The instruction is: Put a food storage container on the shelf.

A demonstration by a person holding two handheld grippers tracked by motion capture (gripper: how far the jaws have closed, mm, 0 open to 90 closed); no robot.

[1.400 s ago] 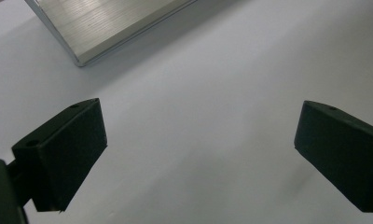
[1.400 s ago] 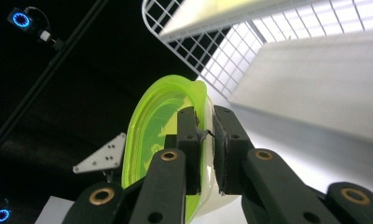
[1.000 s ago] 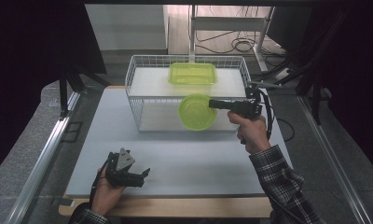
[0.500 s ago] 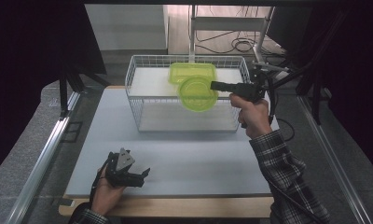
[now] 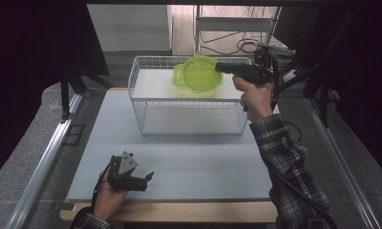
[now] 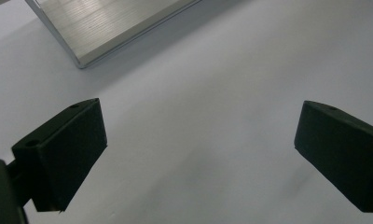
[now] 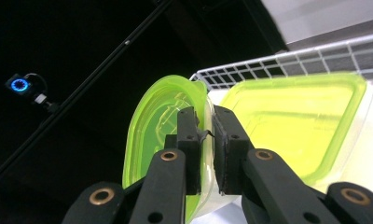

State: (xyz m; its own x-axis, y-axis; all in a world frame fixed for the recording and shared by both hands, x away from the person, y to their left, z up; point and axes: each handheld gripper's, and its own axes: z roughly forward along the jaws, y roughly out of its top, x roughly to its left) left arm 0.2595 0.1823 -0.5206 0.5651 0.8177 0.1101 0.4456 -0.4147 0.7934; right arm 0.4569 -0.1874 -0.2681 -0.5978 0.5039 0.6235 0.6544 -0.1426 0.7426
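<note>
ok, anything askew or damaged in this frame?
Nothing damaged or spilled. The right gripper holds the round green lid on edge above the wire basket, over the rectangular green container. The left gripper is open.

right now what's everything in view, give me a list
round lime-green plastic container: one, translucent green, held up over the rack's top shelf, its rim between the right gripper's jaws
rectangular lime-green plastic container: one, translucent green, on the rack's top shelf
white wire rack: one, white, far half of the table, with a white shelf board on top
grey tabletop: one, pale grey
left gripper: one, black, low over the table's near left edge, jaws wide apart, nothing between them
right gripper: one, black, raised at the rack's right end, shut on the round container's rim
plaid sleeve: one, dark check, on the right forearm
</note>
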